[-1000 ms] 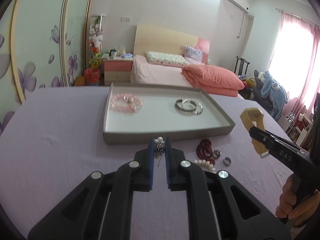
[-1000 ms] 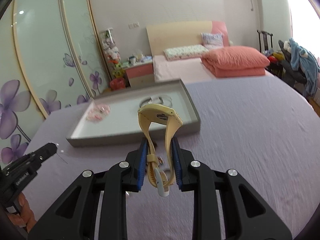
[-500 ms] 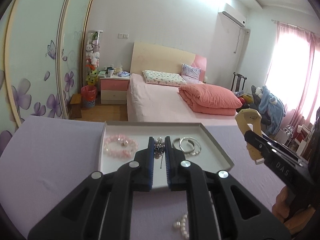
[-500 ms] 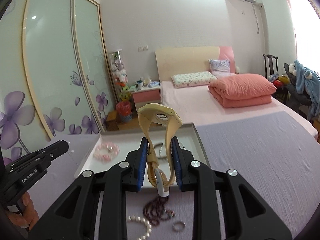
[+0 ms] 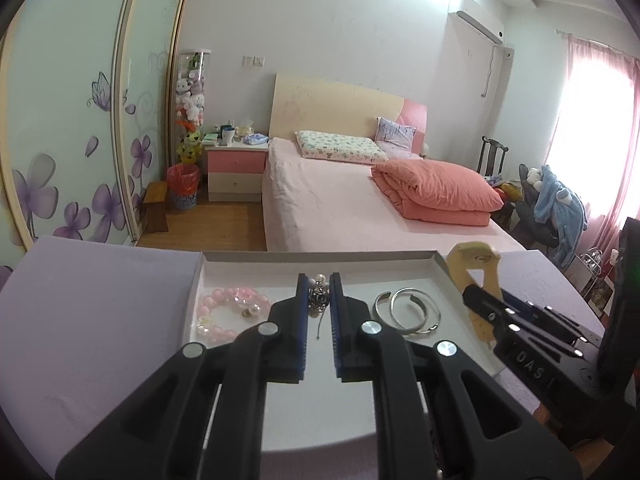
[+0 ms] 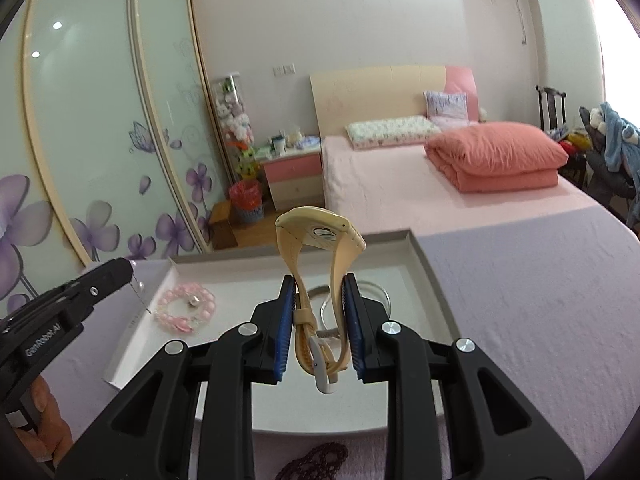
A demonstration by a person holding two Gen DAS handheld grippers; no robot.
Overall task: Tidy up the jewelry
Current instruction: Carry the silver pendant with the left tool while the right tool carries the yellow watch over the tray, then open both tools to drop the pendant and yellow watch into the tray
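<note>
Currently your left gripper (image 5: pixel 319 300) is clamped on a small beaded charm piece (image 5: pixel 319 298), its blue pads pressed close with a thin pin dangling between them. It hangs over the grey tray (image 5: pixel 320 256), above the middle of the white floor.

Your right gripper (image 6: pixel 319 312) is clamped on a cream wristwatch (image 6: pixel 320 236); the strap is pinched between the blue pads, the case stands up above the fingertips, and the buckle end hangs below. It too sits over the tray.

In the tray: pink bead bracelet (image 5: pixel 232 312) at the left, two silver bangles (image 5: pixel 408 312) at the right, overlapping, well apart from the bracelet.

Dark red bead string (image 6: pixel 316 462) lies on the lilac tablecloth (image 6: pixel 540 320), near the tray's front rim, partly hidden by the right gripper's body.

Your hand (image 6: pixel 46 424) shows at the lower left of the right wrist view, behind the left gripper's housing.
</note>
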